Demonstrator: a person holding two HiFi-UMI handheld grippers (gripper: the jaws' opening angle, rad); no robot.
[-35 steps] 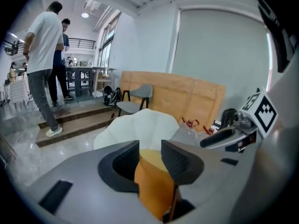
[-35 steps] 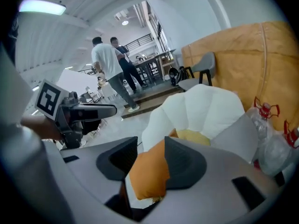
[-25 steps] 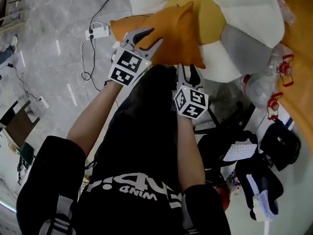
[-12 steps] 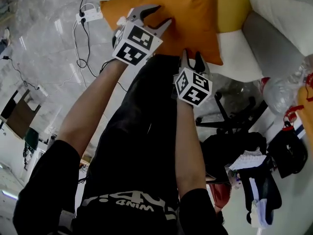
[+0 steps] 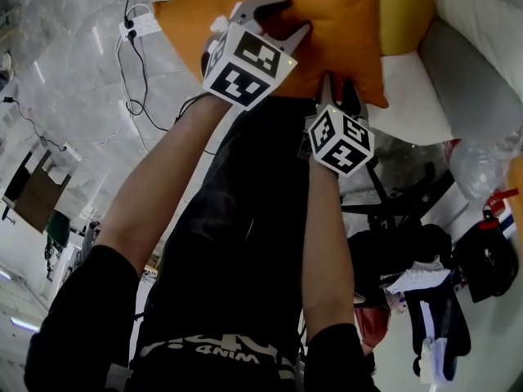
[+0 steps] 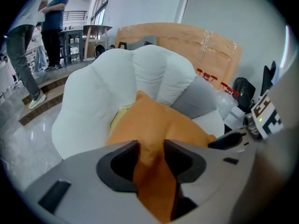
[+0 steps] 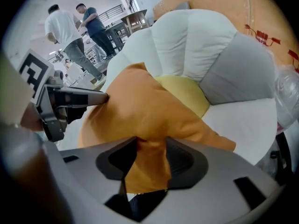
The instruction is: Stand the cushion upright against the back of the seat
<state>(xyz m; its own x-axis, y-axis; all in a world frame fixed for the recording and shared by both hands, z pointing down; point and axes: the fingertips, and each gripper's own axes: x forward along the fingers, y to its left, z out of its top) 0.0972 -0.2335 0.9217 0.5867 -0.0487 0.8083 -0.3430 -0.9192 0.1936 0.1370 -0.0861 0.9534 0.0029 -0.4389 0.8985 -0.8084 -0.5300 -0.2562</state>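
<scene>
The orange cushion (image 5: 327, 23) hangs over a white petal-shaped seat (image 5: 409, 96) with a yellow centre (image 7: 187, 94) and a grey segment. My left gripper (image 5: 294, 16) grips the cushion's near edge at its left part, with orange fabric bunched between its pads (image 6: 152, 155). My right gripper (image 5: 339, 88) pinches the same near edge further right, a fold of fabric filling its jaws (image 7: 152, 155). In both gripper views the cushion (image 6: 159, 125) slopes away toward the seat's white back (image 6: 140, 73). Its far edge is hidden.
Two people (image 7: 70, 31) stand by steps at the back left. A power strip with cables (image 5: 139, 27) lies on the floor left of the seat. At the right are a chair base (image 5: 392, 194), dark bags (image 5: 482, 251) and a clear bottle (image 5: 482, 162). Cardboard (image 6: 187, 36) leans behind.
Both grippers have come down with the cushion still in them, toward the seat. In the head view they now show larger and higher in the picture.
</scene>
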